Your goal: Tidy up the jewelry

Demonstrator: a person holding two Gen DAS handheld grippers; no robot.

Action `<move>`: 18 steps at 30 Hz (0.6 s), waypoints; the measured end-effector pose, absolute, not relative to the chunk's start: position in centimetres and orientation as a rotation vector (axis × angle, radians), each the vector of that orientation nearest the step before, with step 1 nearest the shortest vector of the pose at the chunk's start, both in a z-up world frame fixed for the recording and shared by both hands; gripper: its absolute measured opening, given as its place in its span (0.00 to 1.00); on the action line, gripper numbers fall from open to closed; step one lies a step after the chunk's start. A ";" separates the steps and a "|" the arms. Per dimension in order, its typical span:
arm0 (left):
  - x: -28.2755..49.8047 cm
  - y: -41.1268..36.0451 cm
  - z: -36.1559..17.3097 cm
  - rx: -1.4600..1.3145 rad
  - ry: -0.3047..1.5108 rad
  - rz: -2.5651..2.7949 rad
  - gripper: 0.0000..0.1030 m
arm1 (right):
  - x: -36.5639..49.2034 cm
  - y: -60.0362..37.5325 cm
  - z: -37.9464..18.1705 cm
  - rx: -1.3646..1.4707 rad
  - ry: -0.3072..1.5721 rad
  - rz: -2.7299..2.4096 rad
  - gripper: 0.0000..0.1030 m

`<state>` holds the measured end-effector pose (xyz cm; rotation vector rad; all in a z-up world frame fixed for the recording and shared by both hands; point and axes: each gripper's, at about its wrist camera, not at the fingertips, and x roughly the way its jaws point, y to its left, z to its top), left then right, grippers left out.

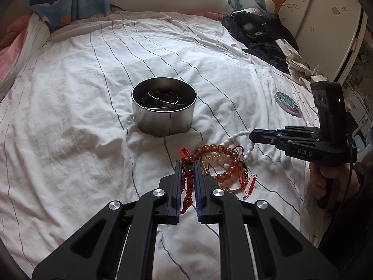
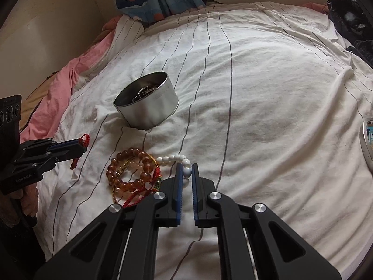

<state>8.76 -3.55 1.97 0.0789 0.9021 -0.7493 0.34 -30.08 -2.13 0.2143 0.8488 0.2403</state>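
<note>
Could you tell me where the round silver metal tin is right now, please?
The round silver metal tin stands open on the striped white bedsheet, mid-frame in the left wrist view, just beyond the pile of beaded bracelets.

The right gripper (image 2: pixel 186 166) is pinching a strand of white beads (image 2: pixel 173 158) between its blue pads, one bead showing in the narrow gap. Just to its left an amber bead bracelet (image 2: pixel 130 170) is lying tangled with red cords (image 2: pixel 139 194) on the striped white bedsheet (image 2: pixel 268 116). Farther back a round metal tin (image 2: pixel 149 107) is sitting tilted, with metal pieces inside. At the left edge, the left gripper (image 2: pixel 81 148) is clamping a red cord bracelet (image 2: pixel 85 138).
</note>
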 end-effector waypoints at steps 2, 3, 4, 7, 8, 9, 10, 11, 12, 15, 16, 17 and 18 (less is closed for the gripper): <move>8.8 -3.5 2.3 0.067 0.892 -0.752 0.09 | -0.1 -30.4 -1.5 0.219 0.805 0.233 0.05; 8.8 -3.5 2.4 0.060 0.886 -0.753 0.09 | -0.4 -30.7 -1.0 0.233 0.773 0.237 0.03; 8.9 -3.6 2.7 0.053 0.876 -0.755 0.09 | -0.6 -31.0 -0.5 0.243 0.743 0.239 0.03; 8.8 -4.1 3.4 0.051 0.843 -0.763 0.09 | -1.1 -31.4 1.0 0.271 0.672 0.266 0.03; 8.8 -4.3 3.5 0.054 0.837 -0.763 0.09 | -1.0 -31.3 1.1 0.265 0.674 0.270 0.03; 8.9 -4.5 3.6 0.055 0.833 -0.759 0.09 | -0.8 -31.1 1.0 0.258 0.688 0.274 0.03; 8.9 -4.5 3.7 0.052 0.830 -0.758 0.09 | -0.5 -31.1 0.6 0.257 0.707 0.272 0.03; 9.0 -4.5 3.8 0.046 0.827 -0.758 0.09 | -0.1 -31.1 0.1 0.260 0.734 0.267 0.05; 9.0 -4.4 3.8 0.043 0.825 -0.754 0.09 | 0.2 -31.0 -0.5 0.258 0.766 0.260 0.24; 9.1 -4.4 3.9 0.036 0.821 -0.744 0.09 | 0.8 -30.1 -1.7 0.174 0.805 0.194 0.57; 9.1 -4.5 4.0 0.035 0.818 -0.741 0.09 | 1.2 -29.7 -2.3 0.141 0.835 0.176 0.55; 9.2 -4.5 4.1 0.030 0.814 -0.739 0.09 | 1.5 -29.5 -3.0 0.128 0.862 0.173 0.51; 9.2 -4.5 4.2 0.022 0.810 -0.739 0.09 | 1.8 -29.3 -3.8 0.116 0.898 0.171 0.34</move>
